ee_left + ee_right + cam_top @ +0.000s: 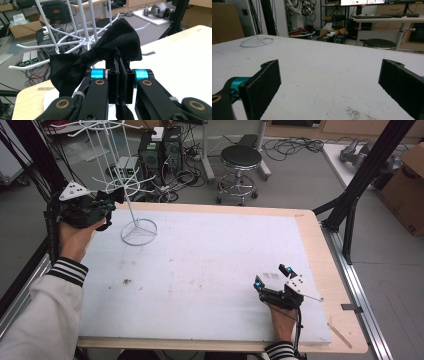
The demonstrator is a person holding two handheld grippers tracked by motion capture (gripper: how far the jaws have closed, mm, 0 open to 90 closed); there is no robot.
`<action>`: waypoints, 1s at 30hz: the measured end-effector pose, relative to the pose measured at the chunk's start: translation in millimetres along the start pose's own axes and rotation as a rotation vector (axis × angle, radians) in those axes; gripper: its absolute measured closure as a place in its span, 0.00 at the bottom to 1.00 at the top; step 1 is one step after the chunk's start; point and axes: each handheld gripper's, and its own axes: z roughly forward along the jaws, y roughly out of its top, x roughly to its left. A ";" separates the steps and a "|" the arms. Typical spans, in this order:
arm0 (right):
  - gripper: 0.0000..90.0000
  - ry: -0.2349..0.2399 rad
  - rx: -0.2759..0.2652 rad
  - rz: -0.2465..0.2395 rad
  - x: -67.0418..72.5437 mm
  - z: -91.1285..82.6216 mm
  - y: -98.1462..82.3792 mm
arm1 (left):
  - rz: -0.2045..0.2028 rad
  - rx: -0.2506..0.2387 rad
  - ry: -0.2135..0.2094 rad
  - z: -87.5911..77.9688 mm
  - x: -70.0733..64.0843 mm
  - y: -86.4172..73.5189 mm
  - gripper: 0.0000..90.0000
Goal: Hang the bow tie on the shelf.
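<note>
The left tool (119, 72) is clamped narrow on the strap of a black bow tie (100, 56), so the bow sits just beyond its jaw tips, raised off the surface (210, 265). Directly ahead of that tool stands a white wire rack (86, 37), its hooked arms spreading close behind the bow.

The grip looks thin: only a fold of fabric is between the jaws, so a snag on one of the wire arms could tug the bow tie loose and drop it. The rack also looks light on its ring base (139, 232); a push from the tool could probably tip or slide it. The bow hides the nearest hook from the left gripper view, so aiming is hard.

The right tool (274, 281) rests low over the surface, jaws wide and empty, well away from the rack.
</note>
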 end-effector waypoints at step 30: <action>0.04 -0.003 0.005 -0.013 0.4 0.5 0.2 | -0.043 0.007 -0.140 -14.9 -9.1 -16.8 0.26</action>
